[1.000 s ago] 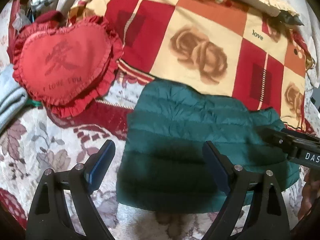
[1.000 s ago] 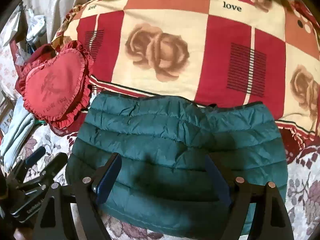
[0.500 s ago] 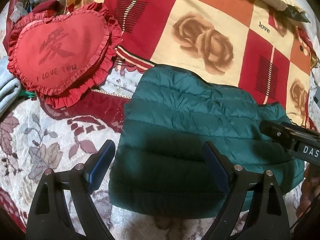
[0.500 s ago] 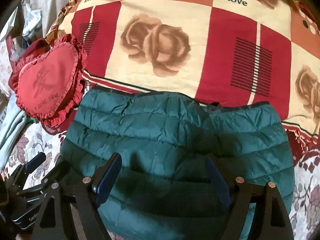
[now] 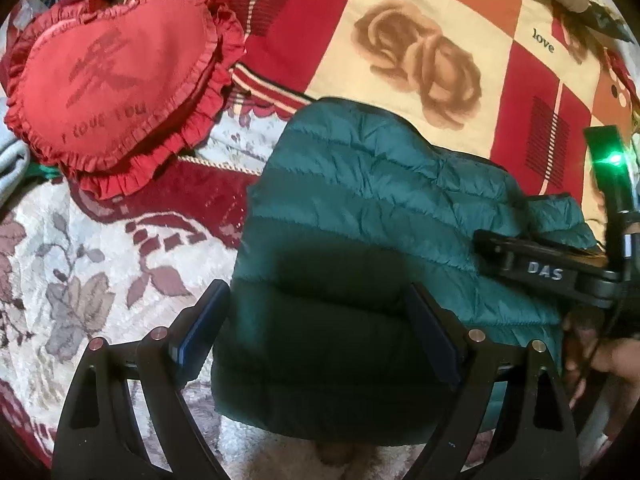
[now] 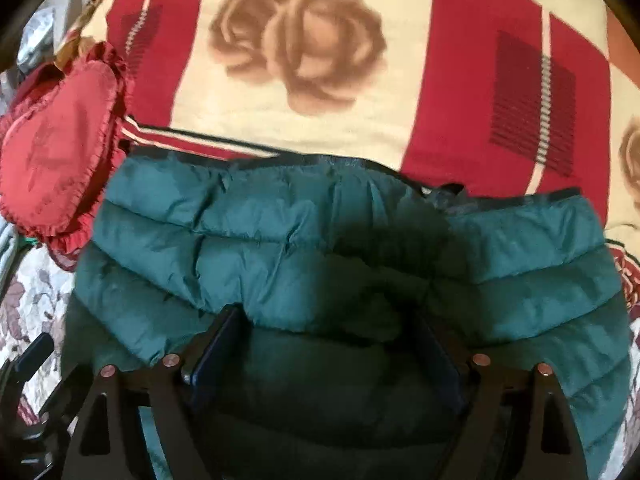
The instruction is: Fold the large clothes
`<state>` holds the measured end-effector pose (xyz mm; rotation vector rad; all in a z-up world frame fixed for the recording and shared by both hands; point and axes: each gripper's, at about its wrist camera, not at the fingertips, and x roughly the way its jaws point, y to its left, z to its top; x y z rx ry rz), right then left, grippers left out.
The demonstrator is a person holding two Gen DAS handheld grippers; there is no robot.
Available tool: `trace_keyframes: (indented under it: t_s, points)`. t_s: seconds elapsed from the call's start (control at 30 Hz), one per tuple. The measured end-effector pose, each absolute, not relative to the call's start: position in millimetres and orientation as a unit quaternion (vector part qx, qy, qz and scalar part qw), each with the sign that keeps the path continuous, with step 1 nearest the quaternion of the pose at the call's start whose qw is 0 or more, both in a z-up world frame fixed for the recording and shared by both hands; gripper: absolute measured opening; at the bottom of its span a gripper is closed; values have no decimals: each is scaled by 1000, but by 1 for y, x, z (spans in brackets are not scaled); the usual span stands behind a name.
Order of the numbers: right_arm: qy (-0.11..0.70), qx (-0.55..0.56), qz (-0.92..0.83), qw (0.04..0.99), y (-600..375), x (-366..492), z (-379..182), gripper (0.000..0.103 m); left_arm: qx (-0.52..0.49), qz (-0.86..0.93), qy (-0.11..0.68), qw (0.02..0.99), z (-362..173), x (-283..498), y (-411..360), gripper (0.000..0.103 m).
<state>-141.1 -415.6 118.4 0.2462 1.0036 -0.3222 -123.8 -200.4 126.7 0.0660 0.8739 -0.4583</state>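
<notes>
Hovering both tools over the quilted teal puffer jacket, whose length runs crosswise, we keep the left tool wide open while the right tool is opening, nothing pinched.

1. Was a home bedroom, work done on a bed.
2. Floral bedspread covered the surface.
3. Red-and-cream rose blanket printed "love" lay across it.
4. Red frilled heart cushion sat beside.
5. Green quilted puffer jacket lay on top.
</notes>
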Motion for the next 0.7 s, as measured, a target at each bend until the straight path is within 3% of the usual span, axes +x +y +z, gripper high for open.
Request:
trace_keyframes:
  t_s: [0.33, 0.4, 0.53, 0.7]
  points:
    - [465, 156, -101, 866, -435, -185, 152, 92, 36, -221, 422, 879, 126, -124, -198, 89]
    - [468, 152, -96, 865, -444, -204, 157, 98, 40, -224, 418, 879, 127, -126, -197, 89]
    - [461, 130, -125, 869, -470, -243, 167, 99, 33, -236, 423, 874, 126, -127, -195, 89]
    - [440, 193, -166, 861, -524, -280, 173, 103, 14, -243, 450, 859, 125, -117, -189, 89]
